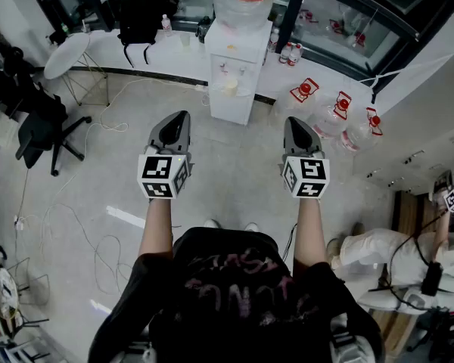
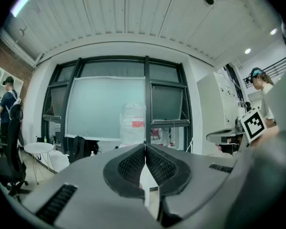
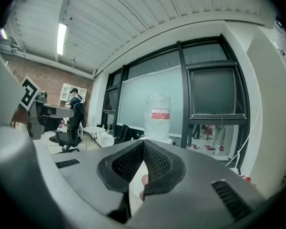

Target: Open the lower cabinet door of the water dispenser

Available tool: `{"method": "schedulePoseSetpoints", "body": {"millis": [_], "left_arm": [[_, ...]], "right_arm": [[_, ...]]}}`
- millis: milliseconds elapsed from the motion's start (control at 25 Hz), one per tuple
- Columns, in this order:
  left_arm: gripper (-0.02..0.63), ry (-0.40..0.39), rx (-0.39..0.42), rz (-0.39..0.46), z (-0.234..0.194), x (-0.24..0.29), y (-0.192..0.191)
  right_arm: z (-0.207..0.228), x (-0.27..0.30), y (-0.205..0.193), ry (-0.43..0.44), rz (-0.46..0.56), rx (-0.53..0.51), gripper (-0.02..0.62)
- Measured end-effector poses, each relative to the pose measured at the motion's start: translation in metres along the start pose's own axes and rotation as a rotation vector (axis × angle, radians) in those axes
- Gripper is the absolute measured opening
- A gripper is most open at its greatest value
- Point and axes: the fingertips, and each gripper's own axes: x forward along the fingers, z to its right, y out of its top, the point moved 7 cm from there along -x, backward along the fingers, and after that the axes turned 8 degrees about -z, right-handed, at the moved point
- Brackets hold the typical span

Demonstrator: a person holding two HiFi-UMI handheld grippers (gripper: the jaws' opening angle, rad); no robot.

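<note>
Fingers [image 2: 129, 166] on your left gripper [image 1: 180, 118] and right gripper [image 1: 293, 123] are pressed together on nothing, well short of the water dispenser [image 1: 234, 66] ahead, so its lower cabinet door [image 1: 232, 106] looks shut and untouched.

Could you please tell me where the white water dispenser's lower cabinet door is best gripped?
Likely a side edge of the flat white lower cabinet door, approached from the front: the tall white water dispenser faces this way. No handle shows from here.
</note>
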Motion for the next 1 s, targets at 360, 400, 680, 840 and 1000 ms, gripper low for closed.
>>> {"method": "schedulePoseSetpoints", "body": {"millis": [360,400,680,840,1000], "left_arm": [[0.018,-0.012,-0.007,-0.026,0.001,0.003,-0.010],[0.018,-0.013,-0.007,-0.028,0.000,0.004,-0.010],[0.018,-0.011,-0.002,-0.026,-0.007,0.004,-0.012],[0.018,-0.016,-0.004,-0.026,-0.016,0.003,-0.012],[0.018,-0.030,-0.013,-0.039,-0.027,0.003,-0.020]], "right_arm": [[-0.003,0.002,-0.010,0.003,-0.023,0.002,0.012],[-0.004,0.003,-0.010,0.003,-0.024,0.001,0.011],[-0.011,0.008,-0.005,0.002,-0.018,-0.031,0.012],[-0.019,0.012,-0.001,0.007,-0.018,-0.038,0.012],[-0.030,0.017,-0.006,0.000,-0.035,-0.043,0.012]]}}
